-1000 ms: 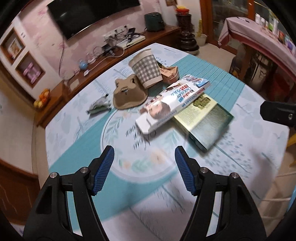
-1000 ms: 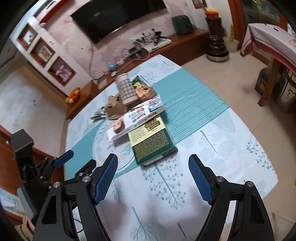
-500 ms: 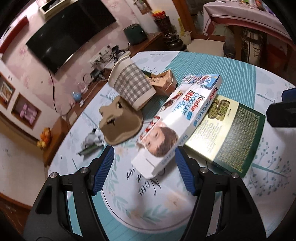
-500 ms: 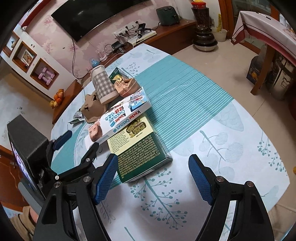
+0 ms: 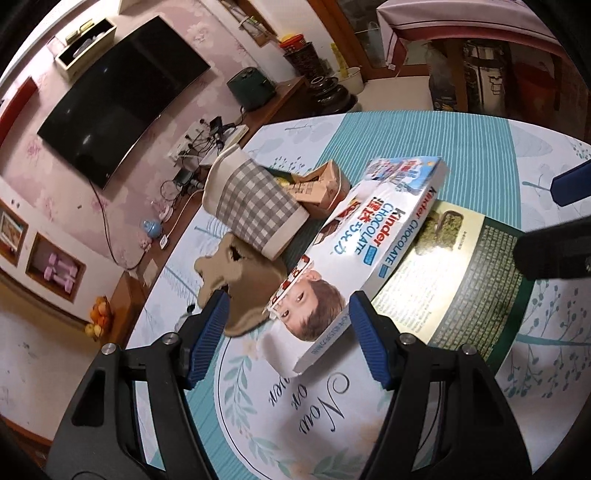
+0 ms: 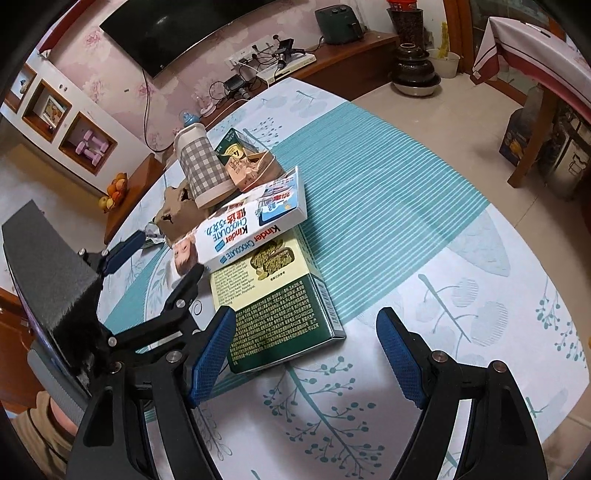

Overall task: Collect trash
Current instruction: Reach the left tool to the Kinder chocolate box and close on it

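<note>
"Kinder CHOCOLATE" box (image 5: 354,258) atop green box (image 6: 280,306), between open left tool (image 5: 288,339)

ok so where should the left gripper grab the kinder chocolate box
Grip the near end, by the boy's face, across the narrow width. The Kinder box lies flat with that end overhanging the green box, pointing at the open left gripper, so coming straight in low from the front should fit.

Ahead of my claw, past the table's (image 6: 388,206) far edge, a dark television (image 6: 177,26) hangs above a wooden cabinet (image 6: 343,55) carrying cables.
</note>
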Available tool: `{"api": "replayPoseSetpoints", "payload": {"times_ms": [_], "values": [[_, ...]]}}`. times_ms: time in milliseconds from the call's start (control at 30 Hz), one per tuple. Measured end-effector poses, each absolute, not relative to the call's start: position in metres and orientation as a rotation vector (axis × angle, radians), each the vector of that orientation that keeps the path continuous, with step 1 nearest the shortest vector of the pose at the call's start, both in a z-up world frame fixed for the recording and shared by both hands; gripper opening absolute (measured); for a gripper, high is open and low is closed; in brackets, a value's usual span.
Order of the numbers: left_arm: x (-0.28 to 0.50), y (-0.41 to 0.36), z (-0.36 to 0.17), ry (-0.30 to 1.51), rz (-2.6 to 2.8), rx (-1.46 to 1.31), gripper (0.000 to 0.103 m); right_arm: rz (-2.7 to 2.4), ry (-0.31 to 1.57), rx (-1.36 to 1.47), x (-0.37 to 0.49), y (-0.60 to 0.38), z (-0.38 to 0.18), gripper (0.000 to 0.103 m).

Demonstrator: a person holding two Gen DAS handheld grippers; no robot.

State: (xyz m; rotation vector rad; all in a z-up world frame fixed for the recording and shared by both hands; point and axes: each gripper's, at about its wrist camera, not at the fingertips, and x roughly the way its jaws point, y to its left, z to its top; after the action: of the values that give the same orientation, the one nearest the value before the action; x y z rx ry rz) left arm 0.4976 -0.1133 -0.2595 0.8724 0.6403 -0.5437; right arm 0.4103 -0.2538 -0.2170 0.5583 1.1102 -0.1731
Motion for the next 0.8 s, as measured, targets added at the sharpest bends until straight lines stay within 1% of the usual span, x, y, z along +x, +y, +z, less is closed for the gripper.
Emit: {"api": "replayPoseSetpoints", "payload": {"times_ms": [67, 133, 167, 200, 233, 267, 300, 333, 567, 800], "values": [[0.498, -0.116, -0.26, 0.619, -0.566, 0.886, 0.055, -0.168, 1.114, 0.556, 0.414, -0.253, -0.219, 0.08], [0.498, -0.118, -0.262, 0.609, -0.582, 0.906, 0.027, -0.168, 1.116, 0.552, 0.417, -0.253, -0.221, 0.08], [0.496, -0.12, -0.262, 0.612, -0.584, 0.914, 0.022, -0.171, 1.119, 0.55, 0.418, -0.253, -0.221, 0.08], [0.499, -0.12, -0.263, 0.615, -0.583, 0.917, 0.013, -0.171, 1.121, 0.553, 0.418, -0.254, -0.223, 0.08], [0.498, -0.121, -0.263, 0.617, -0.586, 0.915, 0.007, -0.169, 1.121, 0.563, 0.42, -0.255, -0.224, 0.08], [0.499, -0.12, -0.262, 0.617, -0.584, 0.912, 0.006, -0.17, 1.121, 0.567, 0.42, -0.256, -0.225, 0.08], [0.5, -0.119, -0.261, 0.615, -0.584, 0.905, 0.002, -0.171, 1.121, 0.566, 0.421, -0.256, -0.226, 0.08], [0.5, -0.119, -0.259, 0.611, -0.585, 0.899, 0.0, -0.17, 1.121, 0.566, 0.422, -0.256, -0.227, 0.08], [0.499, -0.1, -0.226, 0.604, -0.56, 0.797, 0.0, -0.148, 1.121, 0.553, 0.431, -0.254, -0.229, 0.08], [0.514, -0.072, -0.206, 0.723, -0.528, 0.664, 0.0, -0.137, 1.091, 0.588, 0.445, -0.253, -0.229, 0.08]]}}
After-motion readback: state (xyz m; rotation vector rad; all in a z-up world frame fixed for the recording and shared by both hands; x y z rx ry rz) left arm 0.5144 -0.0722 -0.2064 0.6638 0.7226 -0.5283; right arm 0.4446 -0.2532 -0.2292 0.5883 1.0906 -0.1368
